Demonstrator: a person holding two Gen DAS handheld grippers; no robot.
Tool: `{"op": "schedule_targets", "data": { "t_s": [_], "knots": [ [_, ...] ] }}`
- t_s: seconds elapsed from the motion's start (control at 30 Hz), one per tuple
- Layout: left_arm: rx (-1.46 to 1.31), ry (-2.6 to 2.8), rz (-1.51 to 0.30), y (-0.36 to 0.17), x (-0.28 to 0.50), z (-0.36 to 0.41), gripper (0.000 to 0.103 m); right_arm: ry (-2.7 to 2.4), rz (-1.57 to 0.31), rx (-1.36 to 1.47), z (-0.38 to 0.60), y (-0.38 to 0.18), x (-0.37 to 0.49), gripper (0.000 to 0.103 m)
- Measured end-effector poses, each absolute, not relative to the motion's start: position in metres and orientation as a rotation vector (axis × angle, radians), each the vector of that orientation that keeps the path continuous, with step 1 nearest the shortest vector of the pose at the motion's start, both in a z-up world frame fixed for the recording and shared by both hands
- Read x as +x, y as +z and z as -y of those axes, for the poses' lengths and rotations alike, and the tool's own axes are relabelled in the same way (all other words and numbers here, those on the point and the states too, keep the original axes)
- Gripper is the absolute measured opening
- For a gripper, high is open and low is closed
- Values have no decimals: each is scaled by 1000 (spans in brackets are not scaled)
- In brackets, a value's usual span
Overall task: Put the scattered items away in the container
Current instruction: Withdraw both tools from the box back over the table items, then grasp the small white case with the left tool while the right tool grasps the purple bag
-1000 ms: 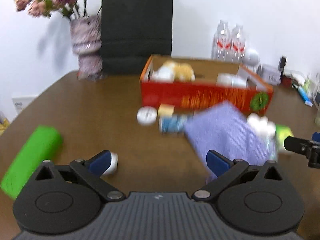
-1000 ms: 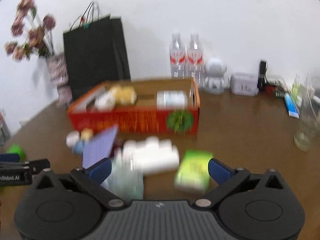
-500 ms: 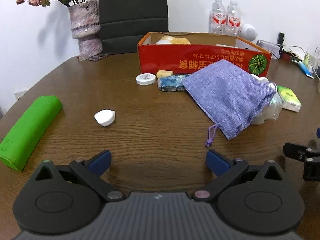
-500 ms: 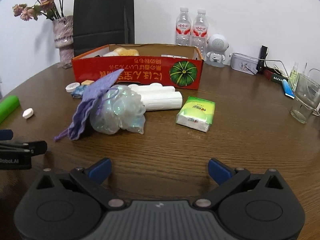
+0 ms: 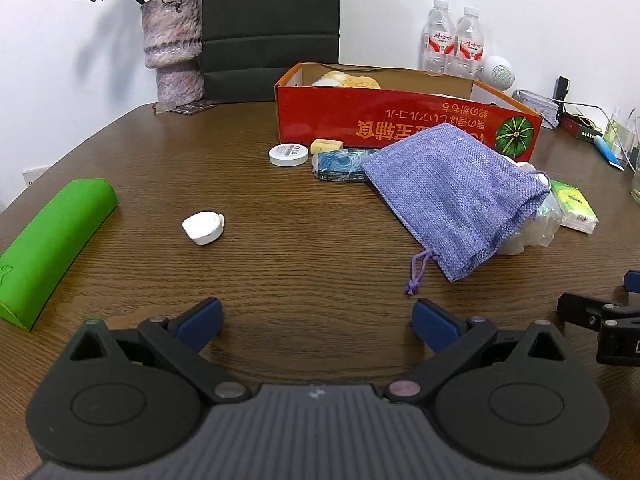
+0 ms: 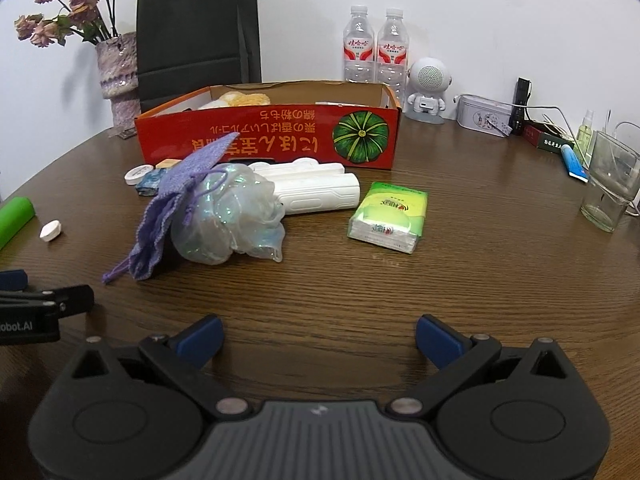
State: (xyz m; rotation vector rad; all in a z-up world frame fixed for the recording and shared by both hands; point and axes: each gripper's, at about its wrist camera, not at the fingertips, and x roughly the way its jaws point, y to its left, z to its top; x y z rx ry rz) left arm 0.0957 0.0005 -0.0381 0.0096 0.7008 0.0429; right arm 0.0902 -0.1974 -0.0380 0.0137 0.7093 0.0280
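Note:
A red cardboard box (image 5: 404, 124) (image 6: 268, 140) stands at the back of the brown table and holds a few items. In front of it lie a purple drawstring pouch (image 5: 452, 196) (image 6: 172, 208), a clear plastic bag (image 6: 228, 216), a white roll pack (image 6: 316, 192), a green tissue pack (image 6: 388, 216), a white round tin (image 5: 288, 155), a yellow block (image 5: 327, 145), a blue packet (image 5: 340, 164), a small white cap (image 5: 203, 227) and a green foam roll (image 5: 52, 240). My left gripper (image 5: 316, 318) and right gripper (image 6: 318, 334) are both open and empty, low over the near table.
A vase of dried flowers (image 5: 172, 44), a black paper bag (image 6: 196, 32), two water bottles (image 6: 376, 48), a white speaker (image 6: 428, 92), a tin (image 6: 484, 116) and a glass (image 6: 610, 188) stand along the back and right edge.
Both grippers have pulled back and lowered toward the near table edge. The views went from blurred to steady. No item has moved.

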Motion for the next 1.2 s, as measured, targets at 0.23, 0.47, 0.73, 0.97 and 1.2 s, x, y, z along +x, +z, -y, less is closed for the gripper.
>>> {"op": "schedule_targets", "data": {
  "t_s": [0.23, 0.47, 0.73, 0.97, 1.2],
  "knots": [
    [9, 43, -701, -38, 95, 0, 103, 28, -709, 14, 198, -38, 90, 103],
    [-5, -7, -655, -30, 93, -13, 103, 35, -711, 16, 199, -37, 90, 102],
    [28, 53, -631, -6, 156, -90, 93, 271, -573, 47, 190, 27, 112, 85],
    [39, -26, -690, -28, 166, -85, 52, 339, -740, -2, 144, 18, 216, 62],
    [38, -35, -669, -28, 157, -86, 28, 394, -735, 43, 139, 15, 226, 5]
  ]
}}
